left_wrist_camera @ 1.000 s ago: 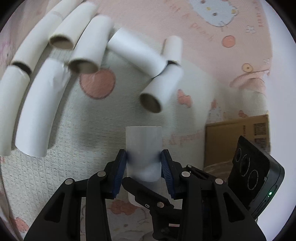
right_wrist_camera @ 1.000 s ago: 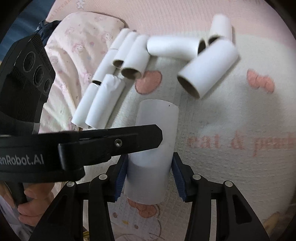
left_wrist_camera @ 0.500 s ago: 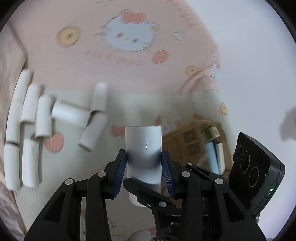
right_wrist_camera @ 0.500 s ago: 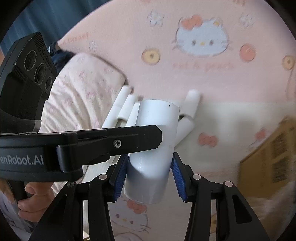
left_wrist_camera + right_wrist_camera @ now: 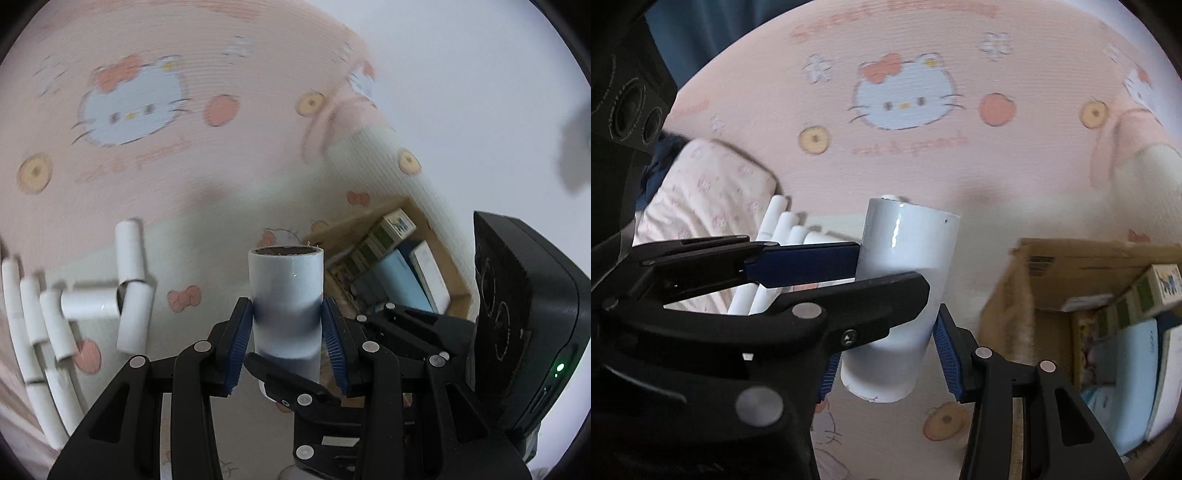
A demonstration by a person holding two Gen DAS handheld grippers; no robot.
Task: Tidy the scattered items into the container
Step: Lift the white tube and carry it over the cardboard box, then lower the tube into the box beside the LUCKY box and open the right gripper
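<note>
Under everything you have a pink blanket (image 5: 960, 173) printed with a white cartoon cat face (image 5: 905, 101), orange fruits and yellow rings. Nearer you it gives way to a cream quilted stretch (image 5: 207, 236) with small pink bows. Far left in the right wrist view, a pale floral pillow (image 5: 701, 184) lies on it. A plain white wall (image 5: 480, 92) rises to your right.

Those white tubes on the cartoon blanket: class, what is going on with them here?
A person with a gripper in each hand is tidying them away. The left gripper is clamped on one white tube, and the right gripper on another, both lifted off the blanket. More loose tubes lie behind. The open cardboard box sits nearby, already holding some packages.
</note>
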